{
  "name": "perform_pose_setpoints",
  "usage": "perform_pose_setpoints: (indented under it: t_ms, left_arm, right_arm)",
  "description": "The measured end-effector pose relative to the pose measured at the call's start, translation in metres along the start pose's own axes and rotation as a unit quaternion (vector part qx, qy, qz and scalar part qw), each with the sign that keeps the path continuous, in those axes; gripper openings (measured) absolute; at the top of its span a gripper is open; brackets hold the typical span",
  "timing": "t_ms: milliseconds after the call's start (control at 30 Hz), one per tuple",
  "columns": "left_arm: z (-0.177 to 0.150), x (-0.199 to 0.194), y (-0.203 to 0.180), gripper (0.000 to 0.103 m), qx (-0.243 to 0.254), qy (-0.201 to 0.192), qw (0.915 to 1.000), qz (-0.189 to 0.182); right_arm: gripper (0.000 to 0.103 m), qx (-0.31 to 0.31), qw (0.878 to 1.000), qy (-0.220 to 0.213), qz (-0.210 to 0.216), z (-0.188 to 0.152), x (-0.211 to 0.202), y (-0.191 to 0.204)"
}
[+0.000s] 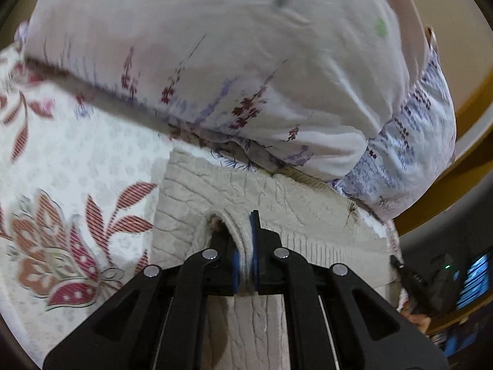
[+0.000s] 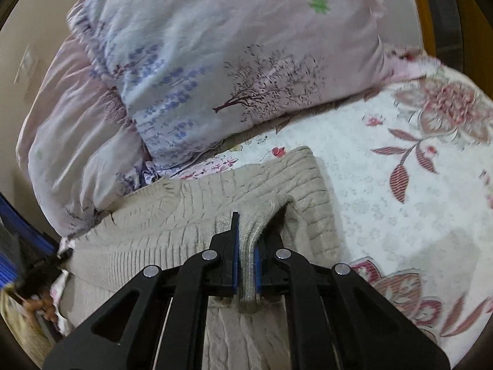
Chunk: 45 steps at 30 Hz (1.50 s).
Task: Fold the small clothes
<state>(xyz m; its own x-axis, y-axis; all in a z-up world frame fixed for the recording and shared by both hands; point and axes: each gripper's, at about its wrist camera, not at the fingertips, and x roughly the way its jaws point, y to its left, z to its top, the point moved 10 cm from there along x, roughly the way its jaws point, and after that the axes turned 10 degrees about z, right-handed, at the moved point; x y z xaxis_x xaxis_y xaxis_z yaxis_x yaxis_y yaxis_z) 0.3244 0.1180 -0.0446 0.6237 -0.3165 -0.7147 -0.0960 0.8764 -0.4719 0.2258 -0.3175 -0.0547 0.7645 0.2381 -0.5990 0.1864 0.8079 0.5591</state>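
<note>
Both grippers (image 1: 245,246) (image 2: 246,246) clamp beige knit (image 1: 246,191) on bedsheet (image 1: 77,154).

Both views are lit evenly by soft indoor light, moderately bright, with no harsh glare. The fisheye lenses bend straight lines and leave dark, rounded corners around each picture. Motion blur smears the pale floral-print pillow (image 1: 215,61) and the white bedsheet with red flower patterns (image 1: 61,166) in the left wrist view, most strongly toward the edges. The beige cable-knit sweater (image 2: 191,215) casts a soft shadow on the sheet.
</note>
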Motion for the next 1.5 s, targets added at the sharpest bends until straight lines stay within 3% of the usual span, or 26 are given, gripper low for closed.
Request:
perform_pose_setpoints:
  t_ms: [100,167,300,367,533,700,833,1033,1100,1167,1233,1500]
  left_arm:
    - [0.002,0.006,0.001,0.007,-0.021,0.011,0.9995,-0.02]
    - [0.004,0.01,0.0,0.013,-0.034,0.016,0.9988,-0.031]
    - [0.018,0.013,-0.009,0.032,-0.06,0.01,0.9968,-0.051]
    - [0.026,0.011,-0.012,0.046,-0.069,-0.003,0.9961,-0.055]
    - [0.033,-0.009,-0.019,0.049,-0.049,-0.032,0.9969,-0.052]
    - [0.017,-0.033,-0.011,0.048,0.017,-0.052,0.9985,0.003]
    - [-0.006,-0.045,0.003,0.047,0.047,-0.046,0.9973,0.033]
    - [-0.033,-0.044,0.01,0.037,0.07,-0.028,0.996,0.048]
    - [-0.04,-0.04,0.013,0.03,0.073,-0.02,0.9956,0.055]
    - [-0.046,-0.035,0.018,0.017,0.072,-0.009,0.9955,0.06]
    - [-0.05,-0.032,0.02,0.009,0.072,-0.002,0.9955,0.061]
    - [-0.053,-0.046,0.023,0.006,0.082,-0.002,0.9949,0.059]
  right_arm:
    - [0.015,0.037,0.999,0.004,0.023,0.006,0.008,0.001]
    - [0.046,0.069,0.996,0.006,0.048,0.012,0.015,0.001]
    - [0.053,0.101,0.993,-0.013,0.065,0.028,0.027,0.005]
    - [0.056,0.104,0.992,-0.022,0.068,0.033,0.027,0.008]
    - [0.056,0.061,0.996,-0.048,0.053,0.042,0.003,0.019]
    - [0.055,-0.005,0.998,-0.057,0.005,0.036,-0.035,0.012]
    - [0.046,-0.023,0.999,-0.035,-0.021,0.015,-0.047,-0.002]
    - [0.041,-0.024,0.999,0.001,-0.037,-0.017,-0.047,-0.02]
    - [0.032,-0.028,0.999,0.016,-0.043,-0.026,-0.042,-0.023]
    - [0.016,-0.039,0.997,0.023,-0.058,-0.031,-0.04,-0.026]
    - [0.012,-0.043,0.997,0.018,-0.055,-0.032,-0.043,-0.024]
    - [0.009,-0.048,0.997,-0.006,-0.059,-0.036,-0.07,-0.012]
